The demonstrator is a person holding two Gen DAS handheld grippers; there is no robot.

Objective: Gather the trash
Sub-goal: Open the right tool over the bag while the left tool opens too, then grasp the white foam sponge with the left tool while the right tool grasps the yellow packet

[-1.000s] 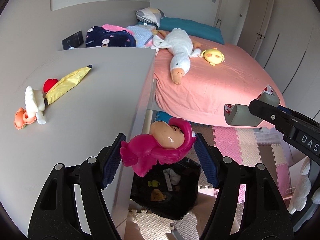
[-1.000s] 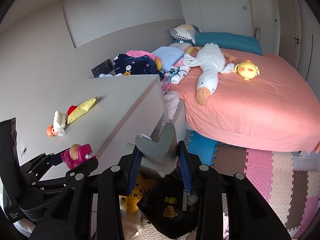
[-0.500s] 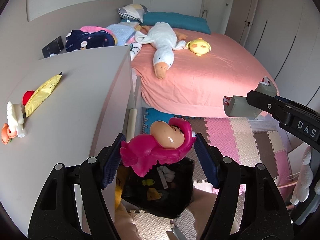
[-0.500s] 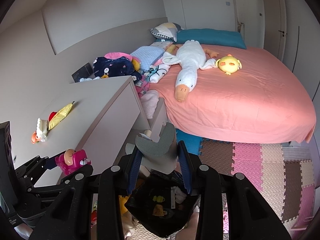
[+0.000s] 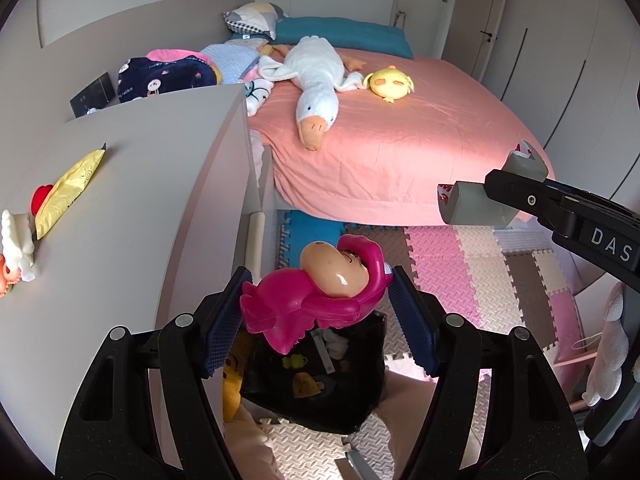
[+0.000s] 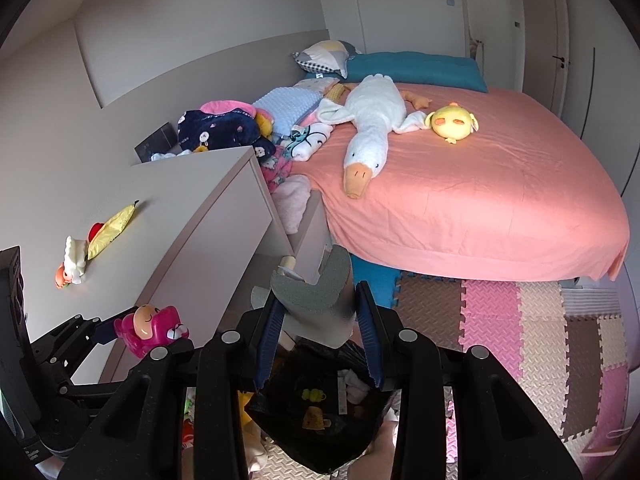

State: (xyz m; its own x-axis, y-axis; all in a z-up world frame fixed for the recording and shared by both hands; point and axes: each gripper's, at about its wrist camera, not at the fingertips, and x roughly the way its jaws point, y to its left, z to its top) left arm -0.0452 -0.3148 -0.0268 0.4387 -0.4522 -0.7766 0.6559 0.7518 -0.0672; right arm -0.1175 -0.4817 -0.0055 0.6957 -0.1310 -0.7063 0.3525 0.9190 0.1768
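Observation:
My left gripper [image 5: 318, 312] is shut on a pink plastic toy [image 5: 320, 292], held in the air above an open black trash bag [image 5: 316, 384] on the floor. My right gripper [image 6: 320, 324] is shut on a grey piece of packaging [image 6: 316, 296], also above the black trash bag [image 6: 320, 412]. The bag holds several small bits of trash. The pink toy also shows in the right wrist view [image 6: 150, 330], and the grey packaging in the left wrist view [image 5: 476, 208]. A yellow wrapper [image 5: 68, 190] lies on the white dresser top [image 5: 132, 208] beside small toys [image 5: 16, 244].
A bed with a pink sheet [image 6: 460, 200] carries a white goose plush [image 6: 368, 128] and a yellow plush [image 6: 454, 122]. Piled clothes [image 6: 224, 128] lie behind the dresser. Foam puzzle mats [image 6: 520, 340] cover the floor. Wardrobe doors [image 5: 540, 32] stand at the right.
Both grippers have moved right and away from the dresser, keeping their loads. The black bag now sits more directly below both of them.

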